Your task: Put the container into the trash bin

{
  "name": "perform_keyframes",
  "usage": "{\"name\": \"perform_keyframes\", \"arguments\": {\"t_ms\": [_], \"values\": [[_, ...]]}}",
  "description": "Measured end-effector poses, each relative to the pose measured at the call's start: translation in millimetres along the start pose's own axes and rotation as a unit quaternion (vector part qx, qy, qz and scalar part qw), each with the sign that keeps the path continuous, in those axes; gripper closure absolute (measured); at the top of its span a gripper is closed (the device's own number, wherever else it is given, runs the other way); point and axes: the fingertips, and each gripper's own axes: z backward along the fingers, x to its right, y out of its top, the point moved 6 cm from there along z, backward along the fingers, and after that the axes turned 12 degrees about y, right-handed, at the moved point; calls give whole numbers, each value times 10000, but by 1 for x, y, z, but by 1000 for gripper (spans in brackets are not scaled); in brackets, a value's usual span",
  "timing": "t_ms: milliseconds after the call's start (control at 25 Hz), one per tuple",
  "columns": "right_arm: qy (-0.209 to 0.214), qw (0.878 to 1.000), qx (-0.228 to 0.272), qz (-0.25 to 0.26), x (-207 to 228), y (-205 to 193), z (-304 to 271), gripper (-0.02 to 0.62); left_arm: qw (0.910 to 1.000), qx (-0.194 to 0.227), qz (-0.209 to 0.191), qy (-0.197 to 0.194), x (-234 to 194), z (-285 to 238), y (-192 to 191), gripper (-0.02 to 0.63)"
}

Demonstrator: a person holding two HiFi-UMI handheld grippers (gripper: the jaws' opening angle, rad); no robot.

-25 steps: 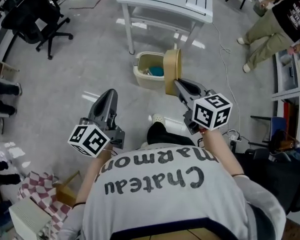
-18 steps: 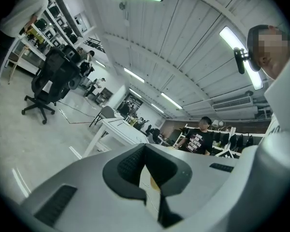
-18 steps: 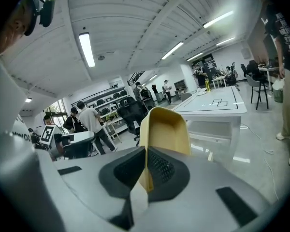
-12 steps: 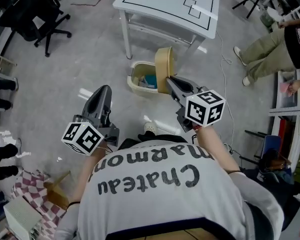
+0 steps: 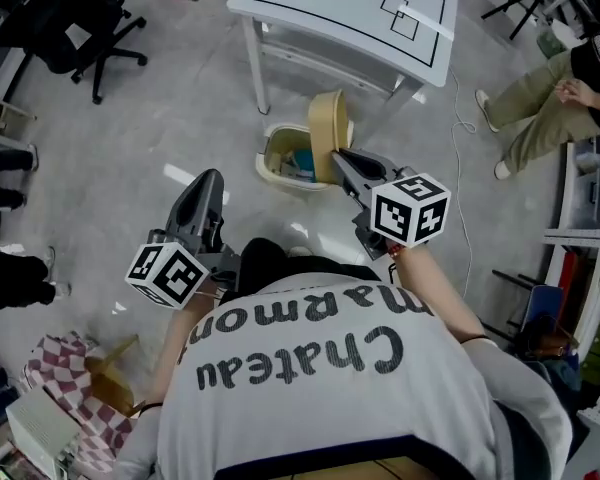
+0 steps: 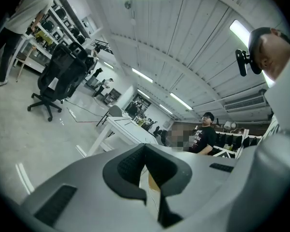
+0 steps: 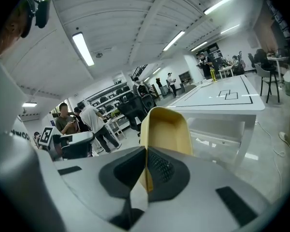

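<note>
A tan rectangular container (image 5: 327, 135) hangs upright over the right rim of the cream trash bin (image 5: 277, 171) on the floor. My right gripper (image 5: 338, 158) is shut on the container's lower edge. In the right gripper view the container (image 7: 166, 131) rises from between the closed jaws, its hollow side facing the camera. Inside the bin lies something blue (image 5: 302, 162). My left gripper (image 5: 208, 182) hovers to the left of the bin, jaws shut with nothing in them; in the left gripper view a sliver of the container (image 6: 153, 183) shows beyond them.
A white table (image 5: 354, 16) with black line markings stands just behind the bin. An office chair (image 5: 72, 18) is at the far left. A seated person (image 5: 555, 86) is at the right edge. A checkered cloth and cardboard box (image 5: 90, 386) lie at lower left.
The container and right gripper have shifted slightly left toward the bin's opening, and the view has swung so the table sits closer. The left gripper keeps its place beside the bin.
</note>
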Motion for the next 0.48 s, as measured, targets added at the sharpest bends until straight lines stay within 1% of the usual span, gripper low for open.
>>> {"name": "perform_keyframes", "arguments": {"t_ms": [240, 360, 480], "values": [[-107, 9994, -251, -213, 18, -8, -30, 561, 9995, -257, 156, 135, -29, -20, -1, 584], [-268, 9985, -385, -295, 29, -10, -49, 561, 9985, -498, 206, 50, -45, -43, 1, 584], [-379, 9969, -545, -431, 41, -11, -69, 561, 9974, -707, 124, -96, -56, -72, 9, 584]]}}
